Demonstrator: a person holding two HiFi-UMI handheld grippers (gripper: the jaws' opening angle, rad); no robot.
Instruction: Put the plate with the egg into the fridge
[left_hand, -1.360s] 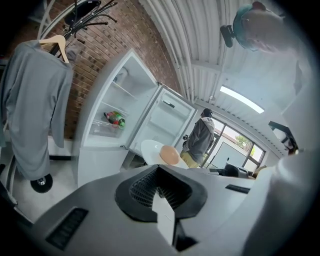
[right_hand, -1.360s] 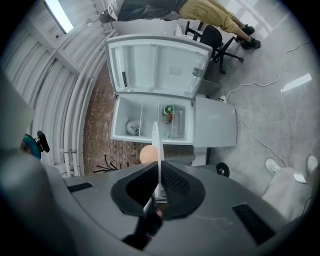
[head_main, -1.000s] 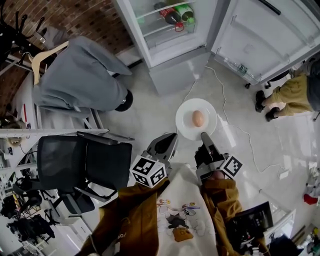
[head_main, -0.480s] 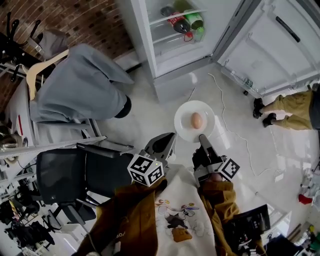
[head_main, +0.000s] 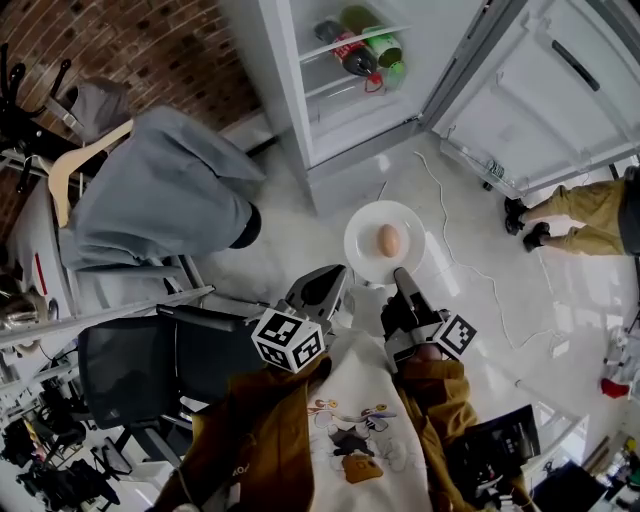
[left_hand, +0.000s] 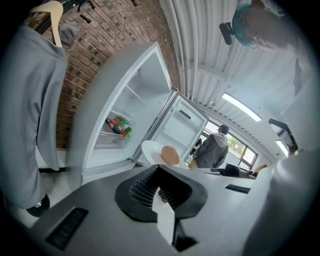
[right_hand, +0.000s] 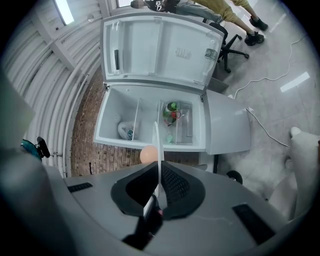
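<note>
A white plate carrying a brown egg is held over the pale floor in front of the open fridge. My right gripper is shut on the plate's near rim. The right gripper view shows the plate edge-on between the jaws of the right gripper, with the egg beside it. My left gripper sits at the plate's near-left rim. Its jaws look shut and empty in the left gripper view, where the plate and egg show just beyond the left gripper. Contact there is unclear.
Bottles lie on a fridge shelf, and the fridge door swings open to the right. A grey jacket on a hanger and a black office chair stand at the left. A person's legs and a white cable are at the right.
Both grippers and the plate have moved together toward the open fridge, which now lies closer. The grip and the egg's place on the plate are unchanged.
</note>
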